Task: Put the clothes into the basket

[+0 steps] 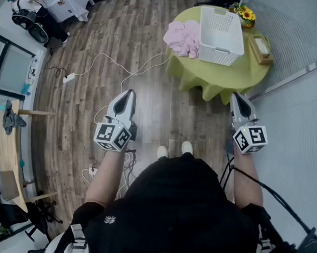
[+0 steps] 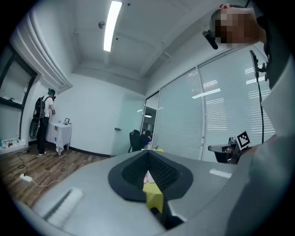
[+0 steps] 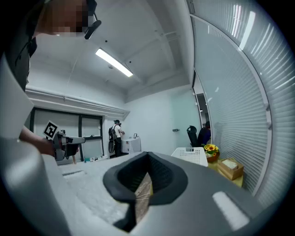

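A white plastic basket (image 1: 220, 53) stands on a round table with a yellow-green cloth (image 1: 227, 76) ahead of me. A heap of pink clothes (image 1: 183, 37) lies on the table, touching the basket's left side. My left gripper (image 1: 129, 93) is held over the wooden floor, well short of the table, shut and empty. My right gripper (image 1: 237, 96) hangs near the table's front edge, its jaws together with nothing in them. In the right gripper view the basket (image 3: 191, 156) shows ahead beyond the shut gripper (image 3: 147, 156). The left gripper (image 2: 149, 159) points towards the table.
Sunflowers (image 1: 245, 14) and a small wooden box (image 1: 260, 48) sit on the table right of the basket. White cables (image 1: 114, 60) trail over the floor. A glass wall with blinds (image 1: 300, 106) runs along the right. A wooden desk (image 1: 8, 145) stands far left.
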`<action>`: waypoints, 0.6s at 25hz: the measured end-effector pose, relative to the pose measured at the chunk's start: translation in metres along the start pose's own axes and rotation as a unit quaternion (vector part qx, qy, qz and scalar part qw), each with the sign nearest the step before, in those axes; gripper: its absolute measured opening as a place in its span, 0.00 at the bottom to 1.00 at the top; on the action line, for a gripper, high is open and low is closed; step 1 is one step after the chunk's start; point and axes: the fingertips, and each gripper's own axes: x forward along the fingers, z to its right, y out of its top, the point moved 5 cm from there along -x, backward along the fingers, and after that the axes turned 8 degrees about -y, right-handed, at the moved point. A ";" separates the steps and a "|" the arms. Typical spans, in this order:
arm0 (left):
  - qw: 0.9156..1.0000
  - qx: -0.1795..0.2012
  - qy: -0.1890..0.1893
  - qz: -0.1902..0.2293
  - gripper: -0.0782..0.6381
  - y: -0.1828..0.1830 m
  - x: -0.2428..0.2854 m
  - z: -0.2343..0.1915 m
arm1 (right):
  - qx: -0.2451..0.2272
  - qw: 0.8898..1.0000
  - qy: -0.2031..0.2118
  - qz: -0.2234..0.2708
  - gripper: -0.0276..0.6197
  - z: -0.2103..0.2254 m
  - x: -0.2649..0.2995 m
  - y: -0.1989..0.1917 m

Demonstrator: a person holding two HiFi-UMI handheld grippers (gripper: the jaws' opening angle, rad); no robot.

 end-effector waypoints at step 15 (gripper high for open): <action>1.000 0.007 -0.001 -0.006 0.12 -0.011 0.054 0.029 | 0.002 0.999 0.054 0.000 0.05 0.044 0.025 -0.008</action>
